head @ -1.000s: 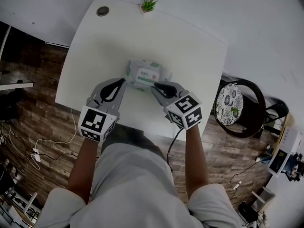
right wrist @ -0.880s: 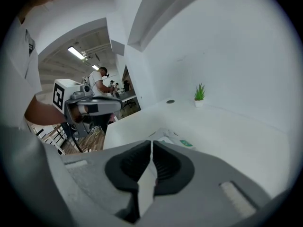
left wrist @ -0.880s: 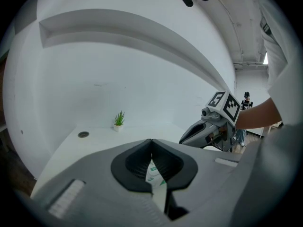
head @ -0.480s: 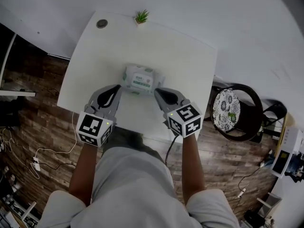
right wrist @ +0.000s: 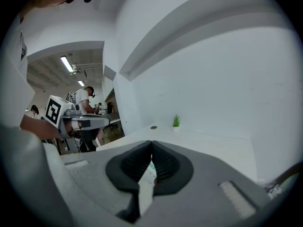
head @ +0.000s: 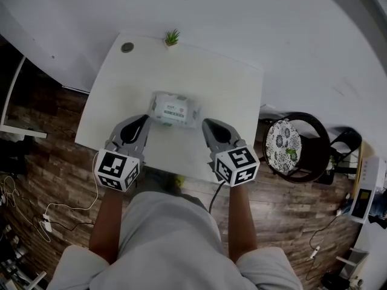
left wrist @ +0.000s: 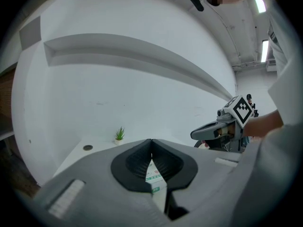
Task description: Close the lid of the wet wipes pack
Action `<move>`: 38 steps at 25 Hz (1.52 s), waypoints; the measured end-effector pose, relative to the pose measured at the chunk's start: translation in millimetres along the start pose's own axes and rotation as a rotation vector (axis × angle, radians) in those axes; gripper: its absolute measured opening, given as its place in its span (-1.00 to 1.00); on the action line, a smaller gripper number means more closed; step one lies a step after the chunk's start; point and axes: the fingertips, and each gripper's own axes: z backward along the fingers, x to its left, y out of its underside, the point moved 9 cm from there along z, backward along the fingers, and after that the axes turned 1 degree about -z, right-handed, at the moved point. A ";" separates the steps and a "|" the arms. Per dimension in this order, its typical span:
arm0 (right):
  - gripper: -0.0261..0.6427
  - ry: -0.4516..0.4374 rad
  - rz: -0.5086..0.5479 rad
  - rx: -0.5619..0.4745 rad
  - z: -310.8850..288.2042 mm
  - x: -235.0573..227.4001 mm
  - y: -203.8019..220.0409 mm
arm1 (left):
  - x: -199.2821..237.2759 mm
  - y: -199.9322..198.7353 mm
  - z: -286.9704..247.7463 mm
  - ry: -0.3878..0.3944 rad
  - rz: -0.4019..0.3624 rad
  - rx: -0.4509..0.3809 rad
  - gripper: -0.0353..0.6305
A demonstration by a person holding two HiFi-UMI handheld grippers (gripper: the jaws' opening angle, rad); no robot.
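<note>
Pads (left wrist: 137, 161), black and ribbed, meet on the grey plastic left hand-held gripper (head: 144, 118) and right hand-held gripper (head: 207, 122), both clenched on nothing. Just beyond, a soft rectangular white-and-green wet wipes pack (head: 174, 109) lies flat on the smooth white counter (head: 224, 83); a spiky green potted plant (head: 172, 38) stands at the far edge.

One pack of wipes (head: 174, 109), one potted plant (head: 172, 38) and one round disc (head: 127, 47) sat on one bench (head: 224, 83); one chair (head: 296, 147), one left gripper (head: 144, 119), one right gripper (head: 207, 124).
</note>
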 end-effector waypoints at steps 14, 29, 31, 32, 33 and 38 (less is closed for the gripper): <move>-0.91 0.104 0.016 -0.152 60.7 4.6 -9.7 | -30.0 -27.7 22.3 -0.006 -0.070 -0.081 -0.88; -0.91 0.194 0.024 -0.266 88.4 -5.4 -27.1 | -24.6 -58.3 25.9 -0.038 -0.110 -0.175 -0.88; -0.91 0.205 0.025 -0.274 91.0 -7.4 -28.9 | -23.8 -60.8 25.7 -0.043 -0.112 -0.184 -0.88; -0.91 0.210 0.027 -0.278 92.5 -8.1 -30.2 | -23.3 -62.3 25.9 -0.046 -0.114 -0.188 -0.88; -0.91 0.215 0.029 -0.282 93.9 -8.8 -31.5 | -22.7 -63.9 26.1 -0.048 -0.115 -0.192 -0.88; -0.91 0.236 0.035 -0.303 97.7 -11.5 -35.4 | -18.4 -67.5 28.3 -0.063 -0.117 -0.213 -0.88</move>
